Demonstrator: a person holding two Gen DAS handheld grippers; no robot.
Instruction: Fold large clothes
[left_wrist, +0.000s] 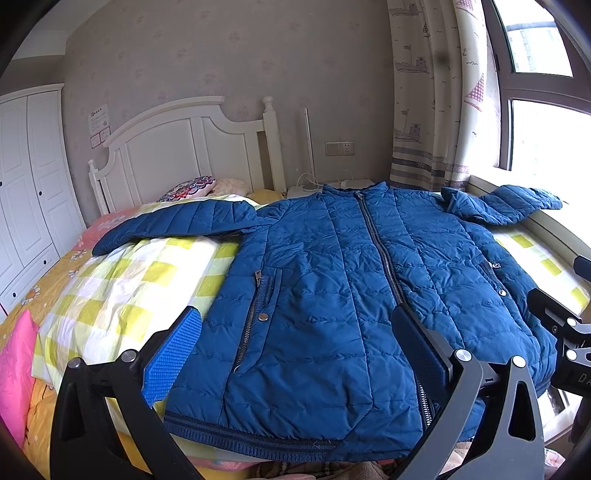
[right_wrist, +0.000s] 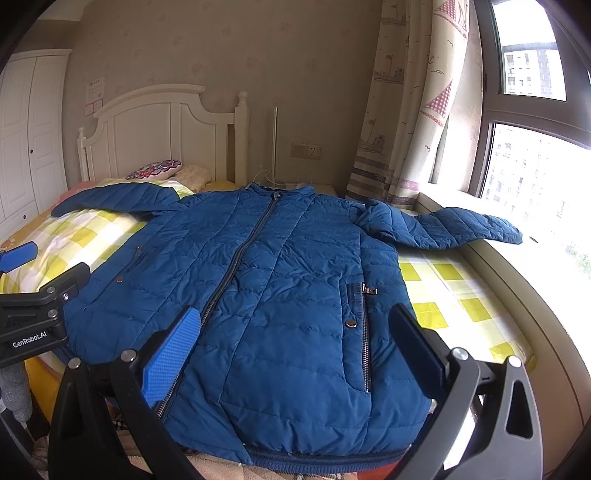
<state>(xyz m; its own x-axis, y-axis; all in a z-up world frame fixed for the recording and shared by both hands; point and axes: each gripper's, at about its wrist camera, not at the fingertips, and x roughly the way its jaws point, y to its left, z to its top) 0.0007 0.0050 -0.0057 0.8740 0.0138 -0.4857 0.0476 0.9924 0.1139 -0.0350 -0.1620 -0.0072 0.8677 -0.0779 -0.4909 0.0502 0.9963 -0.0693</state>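
A blue quilted jacket (left_wrist: 332, 280) lies flat and zipped, front up, on the bed, collar toward the headboard. It also shows in the right wrist view (right_wrist: 280, 288). Its left sleeve (left_wrist: 173, 221) stretches over the checked quilt; its right sleeve (right_wrist: 443, 229) reaches onto the window sill. My left gripper (left_wrist: 295, 332) is open above the hem's left half. My right gripper (right_wrist: 295, 332) is open above the hem's right half. Neither holds anything. The right gripper shows at the left wrist view's right edge (left_wrist: 565, 332), and the left gripper at the right wrist view's left edge (right_wrist: 33, 288).
A yellow-and-white checked quilt (left_wrist: 122, 291) covers the bed. A white headboard (left_wrist: 184, 147) and pillows (left_wrist: 192, 187) stand at the far end. A wardrobe (left_wrist: 26, 184) is on the left. A window sill (right_wrist: 546, 280) and a curtain (right_wrist: 406, 110) run along the right. A pink cloth (left_wrist: 14, 369) lies at the near left.
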